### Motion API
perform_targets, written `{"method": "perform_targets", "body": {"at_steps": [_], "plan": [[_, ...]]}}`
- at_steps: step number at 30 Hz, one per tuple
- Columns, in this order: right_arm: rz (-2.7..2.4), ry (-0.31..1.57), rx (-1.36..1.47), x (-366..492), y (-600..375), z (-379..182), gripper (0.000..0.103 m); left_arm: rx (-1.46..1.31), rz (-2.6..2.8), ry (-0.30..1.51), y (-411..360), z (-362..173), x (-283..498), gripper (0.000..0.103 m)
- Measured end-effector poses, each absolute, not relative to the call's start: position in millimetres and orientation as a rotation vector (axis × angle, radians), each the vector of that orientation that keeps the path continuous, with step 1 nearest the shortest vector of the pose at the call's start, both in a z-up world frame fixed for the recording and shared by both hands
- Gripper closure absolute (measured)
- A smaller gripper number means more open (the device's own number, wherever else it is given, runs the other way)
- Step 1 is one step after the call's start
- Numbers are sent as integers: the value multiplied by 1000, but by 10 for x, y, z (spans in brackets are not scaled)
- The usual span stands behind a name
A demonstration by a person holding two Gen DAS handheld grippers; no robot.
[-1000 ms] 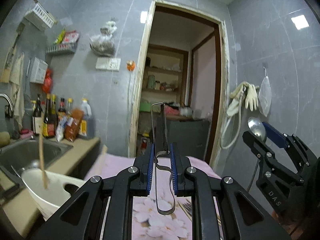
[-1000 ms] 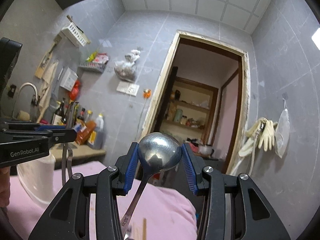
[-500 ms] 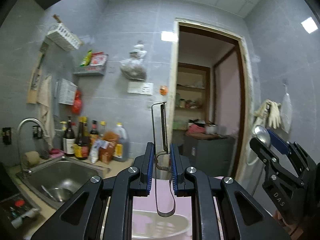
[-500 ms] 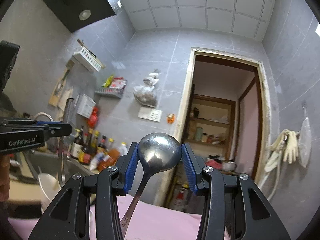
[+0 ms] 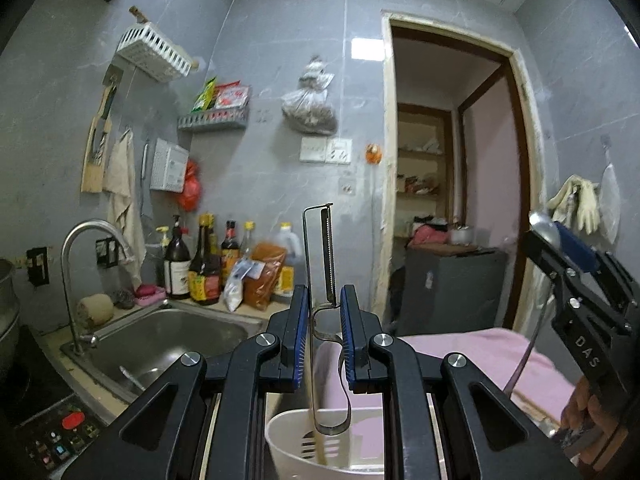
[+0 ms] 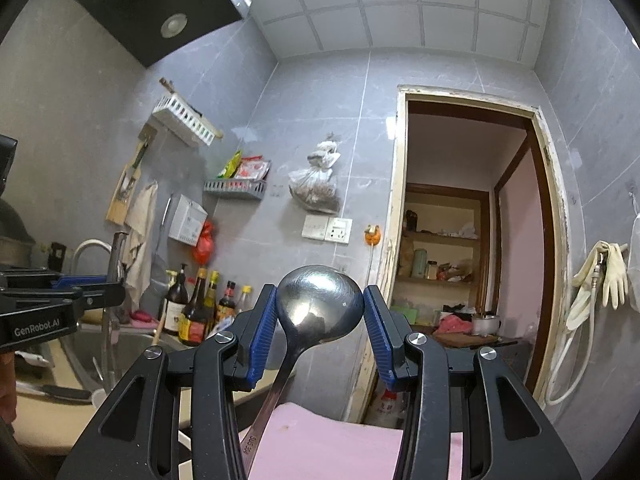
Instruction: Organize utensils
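Observation:
My left gripper [image 5: 324,312] is shut on a metal peeler [image 5: 318,264], held upright with its blade up and its looped handle hanging down over a white slotted utensil holder [image 5: 320,452]. A wooden stick stands in the holder. My right gripper [image 6: 320,312] is shut on the bowl of a steel spoon [image 6: 320,308], whose handle hangs down toward the pink cloth [image 6: 328,444]. The right gripper also shows in the left wrist view [image 5: 560,240] at the right, with the spoon in it. The left gripper shows at the left of the right wrist view [image 6: 100,292].
A steel sink [image 5: 160,340] with a tap [image 5: 84,264] lies at the left, with sauce bottles [image 5: 204,268] behind it. A control panel [image 5: 60,436] is at the lower left. A pink-covered table [image 5: 480,352] lies ahead. An open doorway [image 5: 452,200] is at the right.
Both views have swung left and tilted, bringing the sink and wall shelves into view. The utensil holder now sits directly under the peeler. Both grips are unchanged.

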State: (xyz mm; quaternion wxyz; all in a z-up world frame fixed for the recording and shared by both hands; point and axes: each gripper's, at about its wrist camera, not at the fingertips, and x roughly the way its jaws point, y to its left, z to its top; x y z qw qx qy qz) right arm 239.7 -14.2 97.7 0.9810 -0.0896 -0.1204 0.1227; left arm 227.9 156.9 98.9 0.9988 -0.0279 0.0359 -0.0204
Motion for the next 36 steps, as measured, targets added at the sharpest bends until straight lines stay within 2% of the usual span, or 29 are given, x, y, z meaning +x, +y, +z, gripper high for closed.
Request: {"method": "perform_targets", "body": {"at_steps": [10, 36], "plan": [[232, -189, -176, 2645, -41, 640, 62, -80, -15, 135, 1535, 640, 2494, 90], [334, -25, -180, 2726, 54, 227, 62, -118, -68, 261, 1519, 254, 2573, 90]]}}
